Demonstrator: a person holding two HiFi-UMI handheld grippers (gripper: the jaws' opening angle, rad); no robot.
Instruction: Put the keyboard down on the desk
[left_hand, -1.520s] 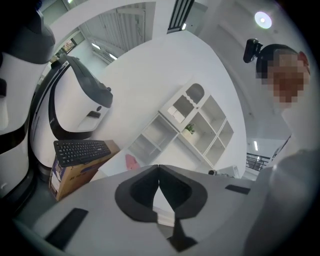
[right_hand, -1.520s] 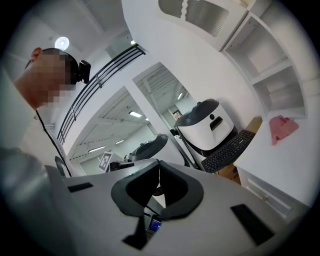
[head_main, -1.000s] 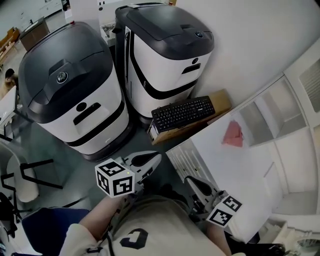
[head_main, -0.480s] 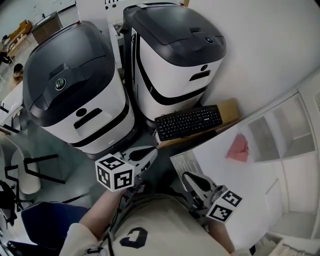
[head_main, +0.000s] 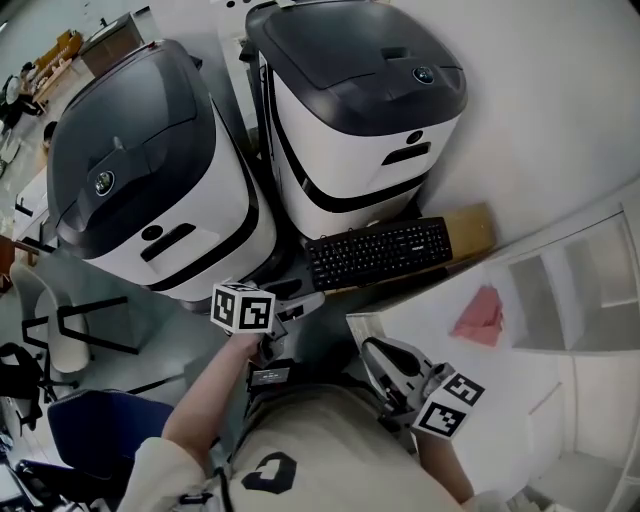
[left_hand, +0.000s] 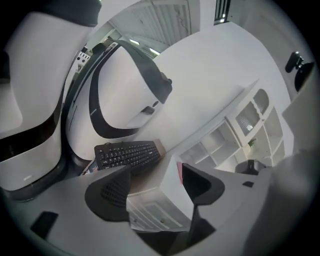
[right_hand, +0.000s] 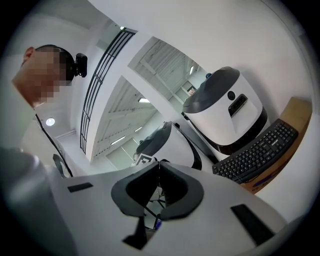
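Black flat plastic keyboard (head_main: 378, 252) lies on brown cardboard box (head_main: 476, 224), over its left end, beside white desk (head_main: 540, 385), not on it. Left gripper (left_hand: 155, 182) released, empty; right gripper (right_hand: 159, 166) clenched on nothing. Keyboard stiff, probably light: grip short ends.

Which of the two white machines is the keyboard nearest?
The machine beside the white wall; the keyboard lies on a cardboard box at its base.

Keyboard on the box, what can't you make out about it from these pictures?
Keyboard key legends: too small in every view.
Box top: head view, mostly covered by the keyboard.
Box print: right gripper view, too small and blurred.
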